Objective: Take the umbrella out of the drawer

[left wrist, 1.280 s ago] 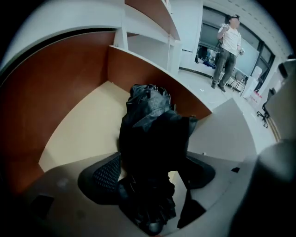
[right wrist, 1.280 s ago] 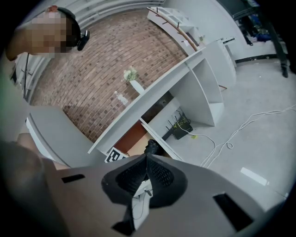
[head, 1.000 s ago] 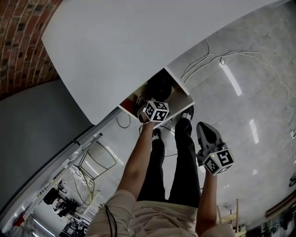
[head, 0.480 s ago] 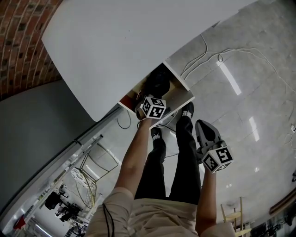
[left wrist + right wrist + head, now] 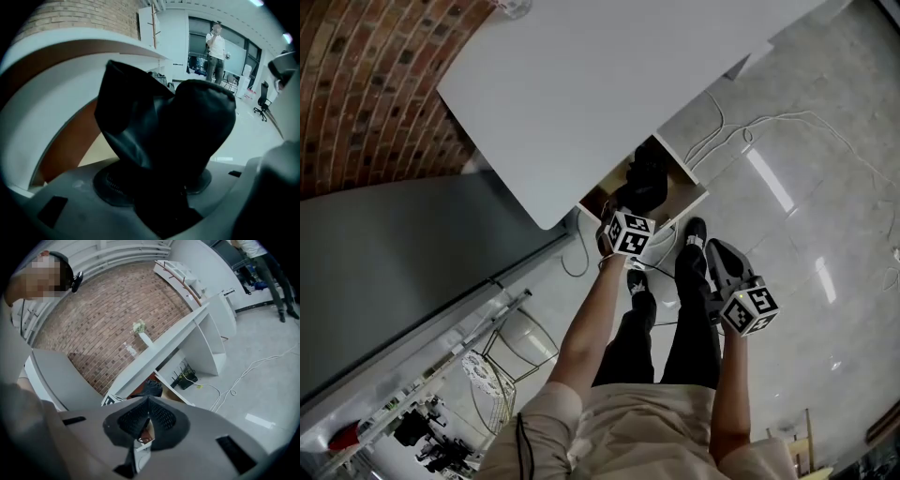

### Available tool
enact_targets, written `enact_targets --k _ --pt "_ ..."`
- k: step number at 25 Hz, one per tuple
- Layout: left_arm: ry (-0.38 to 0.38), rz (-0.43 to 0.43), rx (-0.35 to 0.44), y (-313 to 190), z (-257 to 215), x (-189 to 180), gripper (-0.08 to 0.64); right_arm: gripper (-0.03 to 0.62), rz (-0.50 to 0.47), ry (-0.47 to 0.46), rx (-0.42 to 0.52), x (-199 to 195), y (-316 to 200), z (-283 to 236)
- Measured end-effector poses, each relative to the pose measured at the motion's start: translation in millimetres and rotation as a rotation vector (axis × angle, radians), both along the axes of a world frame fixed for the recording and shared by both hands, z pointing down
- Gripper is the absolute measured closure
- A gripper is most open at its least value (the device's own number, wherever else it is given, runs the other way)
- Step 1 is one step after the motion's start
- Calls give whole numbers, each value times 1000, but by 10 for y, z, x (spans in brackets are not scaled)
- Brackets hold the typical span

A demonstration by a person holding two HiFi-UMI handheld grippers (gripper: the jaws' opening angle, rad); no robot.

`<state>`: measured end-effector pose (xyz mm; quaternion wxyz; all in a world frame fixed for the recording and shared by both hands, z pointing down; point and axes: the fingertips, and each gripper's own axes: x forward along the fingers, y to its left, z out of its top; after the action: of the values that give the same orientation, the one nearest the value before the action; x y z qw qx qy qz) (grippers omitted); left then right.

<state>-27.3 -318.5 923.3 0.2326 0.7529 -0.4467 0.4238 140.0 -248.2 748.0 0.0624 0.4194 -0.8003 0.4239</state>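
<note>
1. The umbrella (image 5: 164,136), black and folded with its fabric bunched, sits between the jaws of my left gripper (image 5: 620,212). The jaws are closed on it, held part-way apart by its bulk.
2. In the head view the umbrella lies over the open drawer (image 5: 692,190), against its wooden inside. I cannot tell whether its lower end is clear of the rim.
3. The drawer stands pulled out from under the white table (image 5: 581,84), beside the brick wall (image 5: 366,94).
4. My left forearm reaches straight out from my body to the drawer, with the gripper pitched steeply down.
5. My right gripper (image 5: 719,253) has its jaws together at the tips and holds nothing.
6. My right forearm runs alongside the left. Its gripper tilts gently down over the floor (image 5: 806,234), to the right of the drawer and apart from it.
</note>
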Motion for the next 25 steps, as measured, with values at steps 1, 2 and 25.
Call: enact_targets --k 1,2,25 --pt "9 6 9 32 -119 8 322 523 5 4 9 -2 3 -64" --pt "22 11 19 60 -241 15 322 523 9 11 20 -4 4 -126" --pt "393 -49 221 1229 -2659 -78 322 523 64 84 102 -436 943 -1148"
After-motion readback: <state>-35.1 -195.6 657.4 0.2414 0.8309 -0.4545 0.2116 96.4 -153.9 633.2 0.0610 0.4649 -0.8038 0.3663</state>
